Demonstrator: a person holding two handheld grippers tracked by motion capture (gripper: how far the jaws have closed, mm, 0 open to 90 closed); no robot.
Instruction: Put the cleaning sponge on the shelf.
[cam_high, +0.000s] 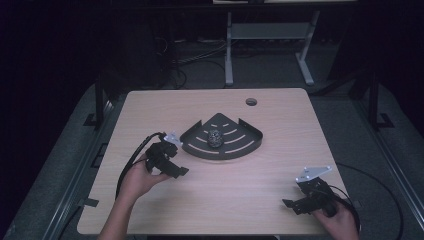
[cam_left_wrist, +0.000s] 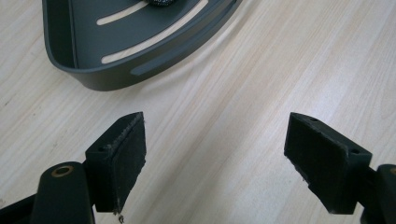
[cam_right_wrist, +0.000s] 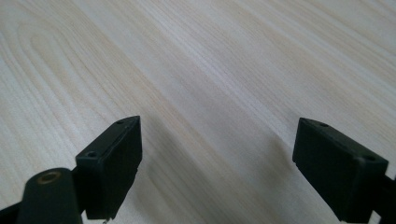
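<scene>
Item: small dark speckled ball (cam_high: 215, 137). Location: resting inside the dark fan-shaped slotted tray (cam_high: 248, 146), near its middle, at the centre of the wooden table (cam_high: 240, 200). Touched by neither gripper.

Tray: curved rim toward the near side, point toward the far side; its near-left corner sits just beside the left gripper (cam_high: 172, 167).

Step, as judged: the ball lies in the tray and the hands are free, so this reads either as a placement just completed or as the approach before a pick; the pictures do not settle which. A next move on the ball would call for the left gripper to rise over the tray's rim and centre its jaws on the ball.

Left gripper (cam_left_wrist: 215, 154): jaws spread wide, empty, angled down at bare table just near-left of the tray. Left hand (cam_high: 140, 177) wraps the handle, forearm entering from the near edge.

Right gripper (cam_right_wrist: 217, 158): jaws likewise released, holding nothing, over bare wood at the near right corner, well apart from the tray.
</scene>
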